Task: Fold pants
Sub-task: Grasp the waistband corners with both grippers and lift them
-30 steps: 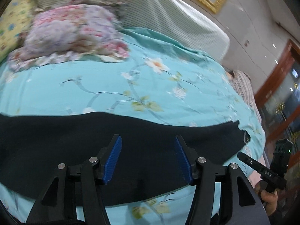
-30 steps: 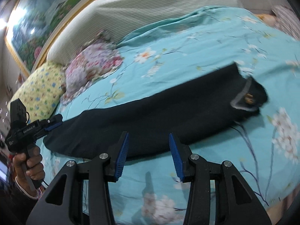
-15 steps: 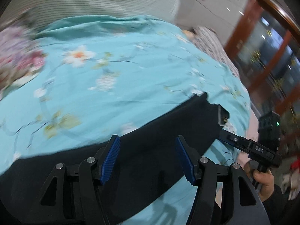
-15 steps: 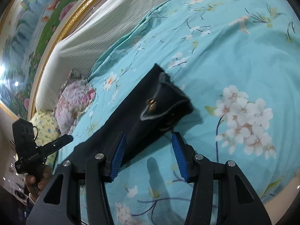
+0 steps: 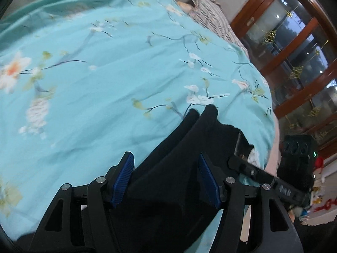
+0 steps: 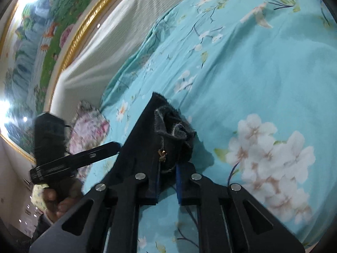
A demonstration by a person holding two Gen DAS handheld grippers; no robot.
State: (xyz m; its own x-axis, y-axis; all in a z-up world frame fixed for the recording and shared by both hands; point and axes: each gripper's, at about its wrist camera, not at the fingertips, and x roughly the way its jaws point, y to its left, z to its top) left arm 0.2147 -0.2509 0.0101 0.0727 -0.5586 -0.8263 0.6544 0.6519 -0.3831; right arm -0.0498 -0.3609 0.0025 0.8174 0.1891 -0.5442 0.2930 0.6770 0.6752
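Black pants lie stretched across a turquoise floral bedspread. My left gripper hovers open over the pants near their waist end, its blue pads apart with black cloth below and between them. In the right wrist view the waistband corner with a small metal button is rumpled and lifted. My right gripper is closing its jaws on that corner, and dark cloth sits pinched between the narrow pads. Each gripper also shows in the other's view: the right gripper at the waist, the left gripper held by a hand.
A floral pillow, a white padded headboard and a gold-framed painting stand at the bed's head. The bed's edge drops off near the waistband, with wooden glass doors beyond. A striped cloth lies at the far corner.
The left gripper has swept along the pants toward the waist end. The right gripper has come up to the waistband corner, rolled, and narrowed its jaws around it.
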